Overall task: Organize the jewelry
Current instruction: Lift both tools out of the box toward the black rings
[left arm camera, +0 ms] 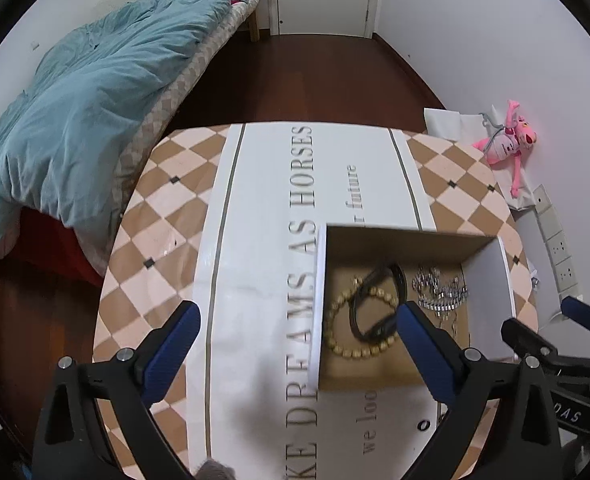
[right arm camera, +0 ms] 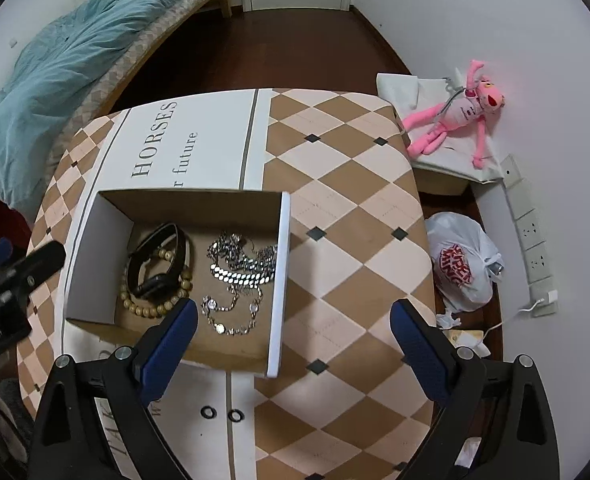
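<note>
Both hands hover over the shallow open cardboard box (right arm camera: 279,280), the left gripper (left arm camera: 295,328) and right gripper (right arm camera: 293,328) with jaws spread wide and empty; inside lie the wooden bead bracelet (right arm camera: 151,310), black strap watch (right arm camera: 155,264) and silver chain necklaces (right arm camera: 239,276); two small black rings (right arm camera: 221,414) sit on the checkered surface (right arm camera: 355,240) just outside, likely next and needing a narrow pinch

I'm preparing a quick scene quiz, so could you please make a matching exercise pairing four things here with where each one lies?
1. beaded bracelet
2. silver chains
3. two black rings
4. pink plush toy

A. right half of the box
B. on the table, outside the box
C. left half of the box, under a black band
D. beyond the table, by the wall

Pairs: 1-C, 2-A, 3-B, 4-D
</note>
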The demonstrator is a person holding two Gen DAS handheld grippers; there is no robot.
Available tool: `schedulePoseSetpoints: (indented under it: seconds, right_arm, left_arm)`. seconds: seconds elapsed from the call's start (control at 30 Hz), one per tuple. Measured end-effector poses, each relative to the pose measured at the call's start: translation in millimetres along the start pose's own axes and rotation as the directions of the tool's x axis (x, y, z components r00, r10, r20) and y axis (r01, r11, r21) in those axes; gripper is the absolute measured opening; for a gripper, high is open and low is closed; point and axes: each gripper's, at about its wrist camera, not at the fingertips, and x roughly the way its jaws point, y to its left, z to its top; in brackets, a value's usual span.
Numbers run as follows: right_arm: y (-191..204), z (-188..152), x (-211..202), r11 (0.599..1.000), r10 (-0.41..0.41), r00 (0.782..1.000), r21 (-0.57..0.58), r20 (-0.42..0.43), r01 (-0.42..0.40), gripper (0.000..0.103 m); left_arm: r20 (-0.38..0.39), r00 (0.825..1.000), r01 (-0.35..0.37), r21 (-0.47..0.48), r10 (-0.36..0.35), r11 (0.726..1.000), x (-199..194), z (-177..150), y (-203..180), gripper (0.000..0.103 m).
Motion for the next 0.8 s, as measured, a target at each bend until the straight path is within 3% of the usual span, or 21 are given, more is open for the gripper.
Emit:
schedulePoseSetpoints:
  seconds: [0.3, 0.53, 0.8]
  right_arm:
    - [2, -21, -36, 0.999, -0.031, 0.996, 0.013, 0.083, 0.03, 0.098]
    - [-1, -33, -82, 0.999, -0.029, 0.984, 0.034, 0.176, 0.024, 0.098]
    - [0, -54, -108, 0.999, 0.013, 0.978, 0.043, 0.207, -0.023, 0.098]
  left_arm:
    - [0.073, 0.997, -0.012, 0.003, 0.012, 1.0, -36, -22, -5, 0.1]
    - [0.169, 0.986, -0.011, 0.012, 0.008, 1.0, -81, -30, -8, 0.1]
    - [0.185, 0.983, -0.01, 0.002, 0.01, 1.0, -102, -44, -6, 0.1]
